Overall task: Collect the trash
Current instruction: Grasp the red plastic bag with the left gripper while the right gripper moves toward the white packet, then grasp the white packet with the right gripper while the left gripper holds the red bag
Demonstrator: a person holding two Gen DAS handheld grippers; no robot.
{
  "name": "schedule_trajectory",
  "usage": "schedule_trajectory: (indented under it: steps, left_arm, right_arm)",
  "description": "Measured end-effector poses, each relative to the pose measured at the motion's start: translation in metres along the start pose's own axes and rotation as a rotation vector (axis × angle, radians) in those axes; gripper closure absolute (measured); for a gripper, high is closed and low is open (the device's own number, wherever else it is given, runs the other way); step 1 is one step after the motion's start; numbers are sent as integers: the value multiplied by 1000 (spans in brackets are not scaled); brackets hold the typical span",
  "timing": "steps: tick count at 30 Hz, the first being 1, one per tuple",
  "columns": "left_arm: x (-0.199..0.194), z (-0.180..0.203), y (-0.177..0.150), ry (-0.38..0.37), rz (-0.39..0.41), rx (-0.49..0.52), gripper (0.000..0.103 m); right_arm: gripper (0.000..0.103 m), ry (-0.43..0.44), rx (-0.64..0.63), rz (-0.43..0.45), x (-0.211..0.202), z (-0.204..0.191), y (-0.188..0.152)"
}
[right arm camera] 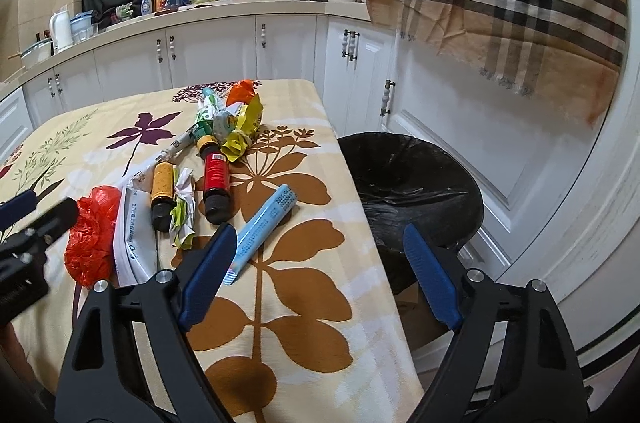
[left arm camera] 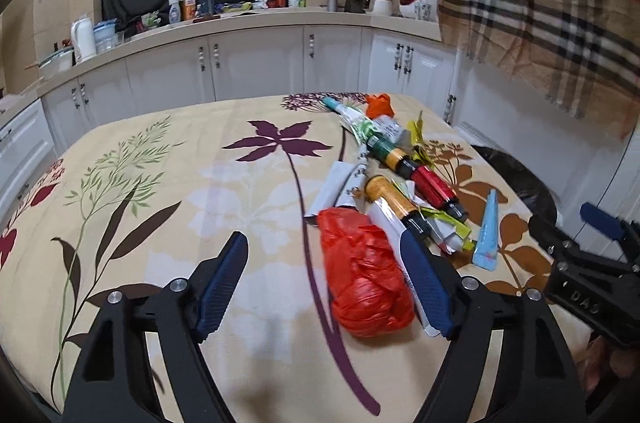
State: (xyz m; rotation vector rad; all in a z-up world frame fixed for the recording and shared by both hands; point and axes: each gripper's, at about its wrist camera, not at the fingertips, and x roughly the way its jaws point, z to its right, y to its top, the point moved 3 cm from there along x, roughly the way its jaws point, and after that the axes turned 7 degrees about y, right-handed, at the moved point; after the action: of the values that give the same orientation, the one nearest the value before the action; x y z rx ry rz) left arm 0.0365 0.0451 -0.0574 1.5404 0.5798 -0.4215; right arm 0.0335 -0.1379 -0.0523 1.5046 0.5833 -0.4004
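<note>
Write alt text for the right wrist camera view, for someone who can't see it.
The open right gripper hovers over the edge of a floral-cloth table, above a light blue tube. Bottles, wrappers and a red plastic bag lie to its left; a black-lined trash bin stands right of the table.

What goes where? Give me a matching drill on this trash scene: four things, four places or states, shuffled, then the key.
Things:
1. red bag
2. blue tube
3. bin
4. right gripper

Places or states:
A. beside the table, black liner
B. open, holding nothing
C. crumpled, between the left gripper's fingers
D. flat on the brown leaf print

Pairs: 1-C, 2-D, 3-A, 4-B
</note>
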Motion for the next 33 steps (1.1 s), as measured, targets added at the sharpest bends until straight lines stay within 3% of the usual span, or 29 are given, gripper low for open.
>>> schedule_trajectory:
  steps: [3,5,8,15,21,33]
  left_arm:
    - [10,5,-4,-14,-33,22,30]
    - [13,7,-6,-33,-49,23,45]
    - [16,8,-10,-120,-66,19,64]
    - [9,1,-12,-99,-46,25,70]
    - [6,-30,-13,-47,-57,-23,71]
    - [1,-103,-20,91,-50,-110,71]
  right_arm:
    - [20,7,10,0,-1,4,-1]
    - [20,15,15,0,-1,4,-1]
    - [20,30,17,1,-2,3,-1]
    - [20,77,-14,-3,-1,-15,-1]
    - [22,132,-57,-9,-2,-39,0]
    - [54,273,-167,-96,13,-100,-8]
